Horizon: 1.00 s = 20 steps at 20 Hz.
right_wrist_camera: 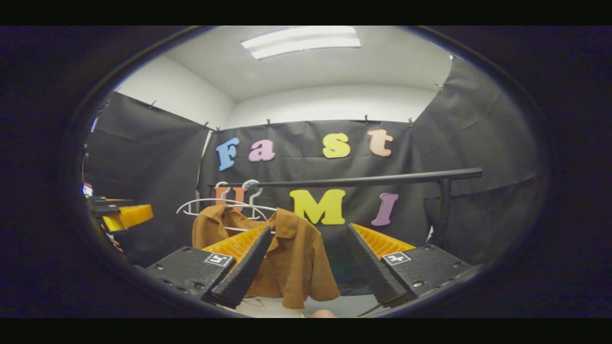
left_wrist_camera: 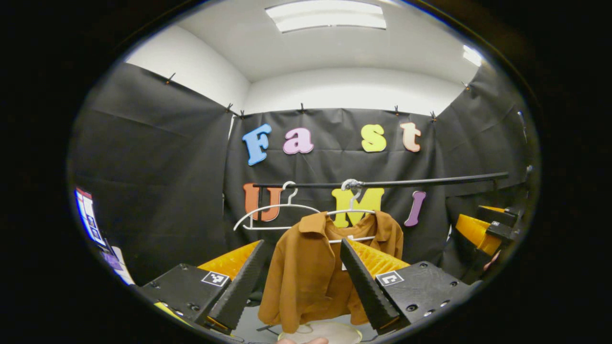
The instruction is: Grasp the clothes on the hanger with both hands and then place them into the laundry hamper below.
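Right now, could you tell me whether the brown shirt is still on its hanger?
On the hanger. The brown shirt drapes from a white hanger hooked over the black rail; both grippers are open and clear of it.

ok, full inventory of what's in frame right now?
shirt: 1, brown, on a hanger, hanging from the rail
hangers: 2, white, on the rail; one bare, one holding the shirt
rail: 1, black, across the back wall
hamper: 1, pale rim, under the shirt
ceiling light: 1, white, overhead
left gripper: open, facing the shirt
right gripper: open, shirt off to its left side
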Motion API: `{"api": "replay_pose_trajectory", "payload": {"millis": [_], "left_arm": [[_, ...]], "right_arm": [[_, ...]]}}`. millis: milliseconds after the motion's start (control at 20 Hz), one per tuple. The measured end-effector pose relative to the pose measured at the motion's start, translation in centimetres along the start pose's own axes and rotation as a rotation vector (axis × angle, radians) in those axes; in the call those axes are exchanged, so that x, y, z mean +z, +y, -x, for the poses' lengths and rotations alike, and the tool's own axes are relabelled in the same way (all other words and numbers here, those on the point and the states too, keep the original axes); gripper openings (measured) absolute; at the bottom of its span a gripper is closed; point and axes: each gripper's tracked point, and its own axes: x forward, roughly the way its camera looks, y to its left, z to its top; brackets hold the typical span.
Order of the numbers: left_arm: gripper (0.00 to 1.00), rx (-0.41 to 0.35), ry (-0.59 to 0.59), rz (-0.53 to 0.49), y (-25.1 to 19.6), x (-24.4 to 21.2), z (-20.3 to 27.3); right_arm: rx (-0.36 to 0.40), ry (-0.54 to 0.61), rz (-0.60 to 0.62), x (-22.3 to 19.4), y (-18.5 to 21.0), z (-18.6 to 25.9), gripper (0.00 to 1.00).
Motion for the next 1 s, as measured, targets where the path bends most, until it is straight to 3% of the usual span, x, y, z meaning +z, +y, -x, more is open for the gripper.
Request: {"api": "replay_pose_trajectory", "payload": {"millis": [500, 650, 1000], "left_arm": [[1.0, 0.014, 0.017, -0.039, -3.8, -1.1, -1.7], [1.0, 0.026, 0.023, -0.054, -4.2, -1.5, -2.4], [0.97, -0.021, 0.083, -0.076, -3.9, -4.7, -5.0]], "right_arm": [[0.075, 0.076, 0.015, -3.2, -0.7, -2.6, 0.96], [0.077, 0.101, 0.016, -4.4, -1.2, -2.9, 1.0], [0.058, 0.197, -0.008, -8.8, 0.3, -5.4, 0.96]]}}
